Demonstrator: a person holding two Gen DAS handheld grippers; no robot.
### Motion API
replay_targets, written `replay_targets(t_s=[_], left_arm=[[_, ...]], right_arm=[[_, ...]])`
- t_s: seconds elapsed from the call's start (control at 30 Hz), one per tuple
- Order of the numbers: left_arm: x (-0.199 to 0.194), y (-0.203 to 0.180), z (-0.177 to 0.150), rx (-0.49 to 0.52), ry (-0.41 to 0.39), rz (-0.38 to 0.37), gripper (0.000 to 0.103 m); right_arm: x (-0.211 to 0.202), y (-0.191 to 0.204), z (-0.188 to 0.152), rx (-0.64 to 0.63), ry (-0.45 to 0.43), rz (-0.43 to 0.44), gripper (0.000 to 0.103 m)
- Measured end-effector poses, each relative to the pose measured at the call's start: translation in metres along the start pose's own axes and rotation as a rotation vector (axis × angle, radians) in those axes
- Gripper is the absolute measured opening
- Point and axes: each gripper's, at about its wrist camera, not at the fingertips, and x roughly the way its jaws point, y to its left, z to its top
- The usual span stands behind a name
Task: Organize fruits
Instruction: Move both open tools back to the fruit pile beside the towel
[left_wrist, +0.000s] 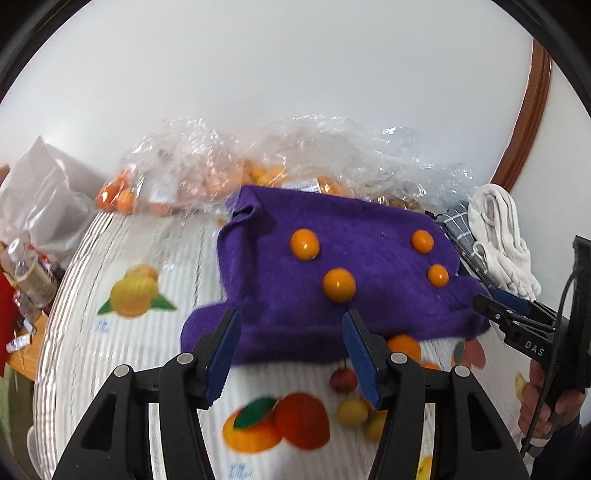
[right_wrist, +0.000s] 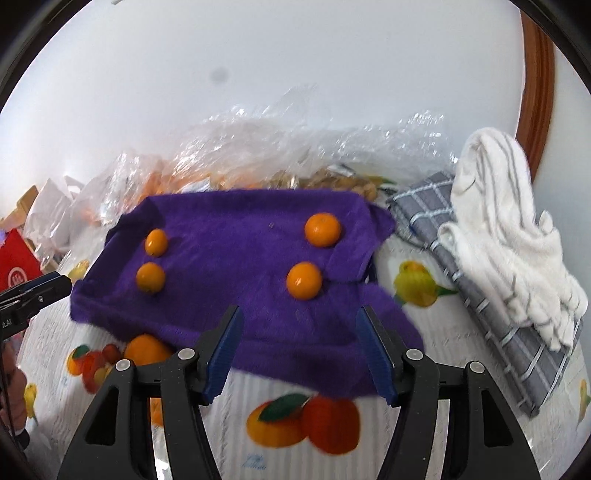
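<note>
Both sets of fingers are spread with nothing between them: left gripper (left_wrist: 291, 354) and right gripper (right_wrist: 299, 350) each hang over the near hem of the purple towel (left_wrist: 332, 280), tilted down at it.

Key relation: the towel lies straight ahead of both, long axis running side to side across my view. My left sits over the near-left part, my right over the near-right, so each hand is closest to its own end of the hem.

The oranges (left_wrist: 339, 285) sit on top of the towel, four of them, two toward each side, well apart and beyond the fingertips. One more orange (right_wrist: 147, 350) peeks out under the near hem, on the worktop's fruit-print cloth (left_wrist: 147, 369).

Further back: clear plastic bags (left_wrist: 192, 166) holding more fruit, against the wall. Right of the towel, a grey checked cloth (right_wrist: 480, 295) with a white towel (right_wrist: 498, 229) on it.

Writing: "DAS" on the right gripper's body as seen from the left camera. A red box (right_wrist: 16, 266) far left carries a white logo, unreadable. Small print on the cloth is too blurred.
</note>
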Motion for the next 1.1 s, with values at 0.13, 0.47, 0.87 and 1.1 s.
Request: replay_targets(t_s=[0.13,0.47,0.87,1.1], left_arm=[[-0.009,0.009,-0.016,-0.005,0.011,0.002,0.055],[-0.011,0.028,-0.048,-0.029,0.058,0.028,0.055],[-0.002,0.047,-0.063,-0.021,0.118,0.074,0.055],[0.0,0.052,-0.066,-0.036,0.128,0.053,0.056]], right_arm=[[-0.006,0.011,-0.009,-0.01,0.002,0.019,0.061],[-0.013,0.036,-0.027,-0.057,0.034,0.048,0.054],[-0.008,0.056,-0.033,-0.043,0.068,0.112,0.054],[-0.017,0.072,-0.045,-0.085,0.066,0.187,0.054]])
